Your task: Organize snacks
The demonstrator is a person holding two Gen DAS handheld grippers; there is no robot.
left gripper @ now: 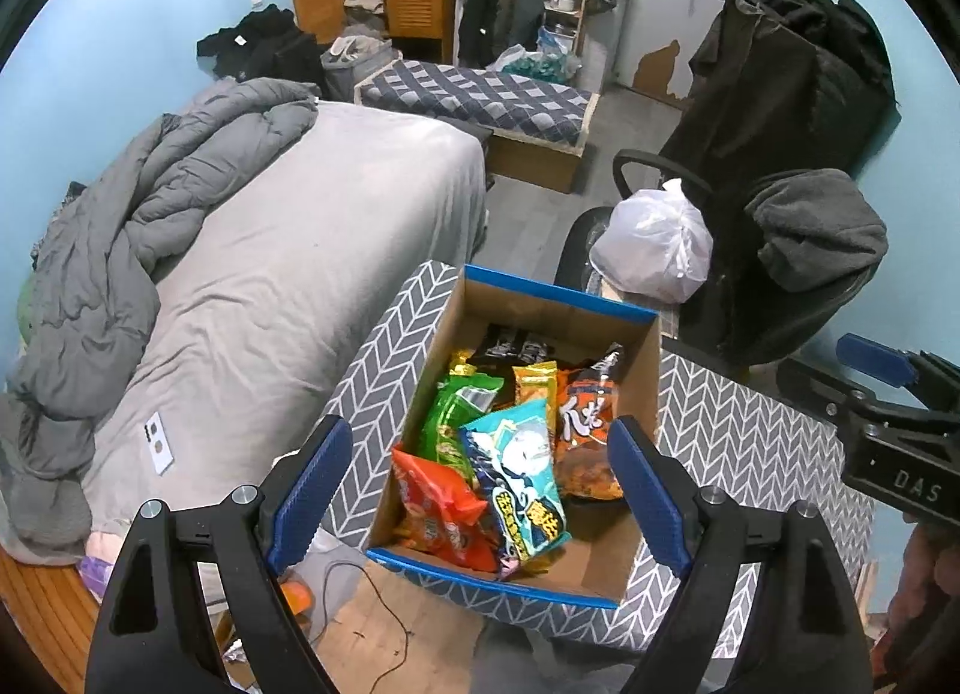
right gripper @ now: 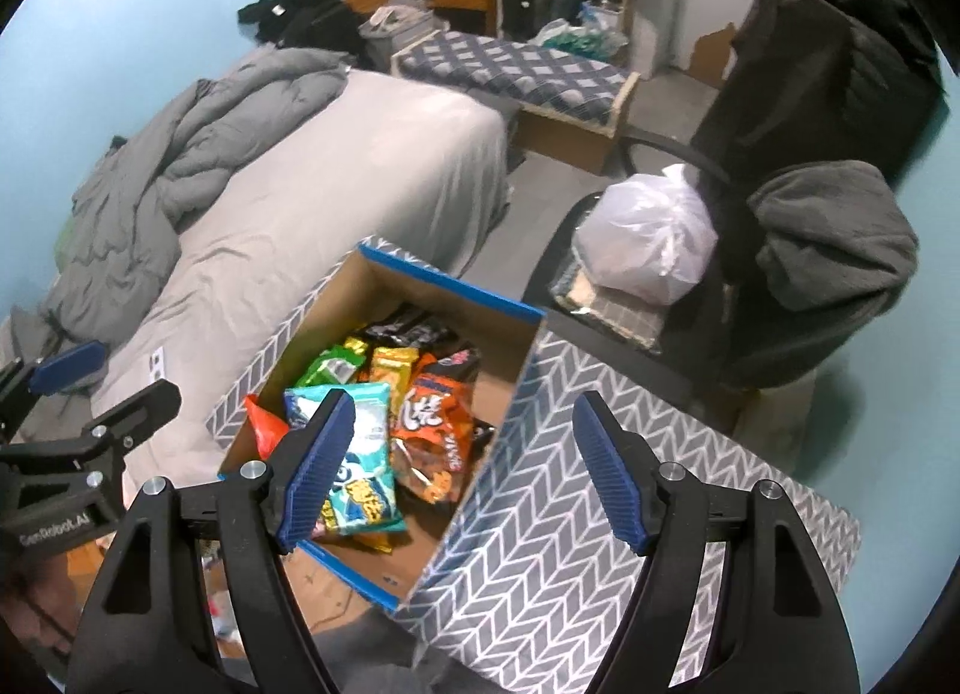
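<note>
A cardboard box [left gripper: 558,304] with blue rim tape stands on a surface with a grey herringbone cloth [left gripper: 738,424]. Inside lie several snack packets: a light blue one [left gripper: 522,466] on top, a red one [left gripper: 441,508], a green one [left gripper: 456,412], an orange one [left gripper: 585,424] and dark ones at the back. My left gripper [left gripper: 480,490] is open and empty above the box's near side. My right gripper [right gripper: 462,466] is open and empty above the box's near right wall [right gripper: 480,454]. The box [right gripper: 444,280] and blue packet [right gripper: 366,454] also show in the right wrist view.
A bed [left gripper: 288,250] with a grey duvet lies left of the box. A chair holding a white plastic bag [left gripper: 654,244] and dark clothes [left gripper: 804,238] stands behind it. A low patterned bench [left gripper: 480,94] and wardrobe are farther back. A cable lies on the floor [left gripper: 384,622].
</note>
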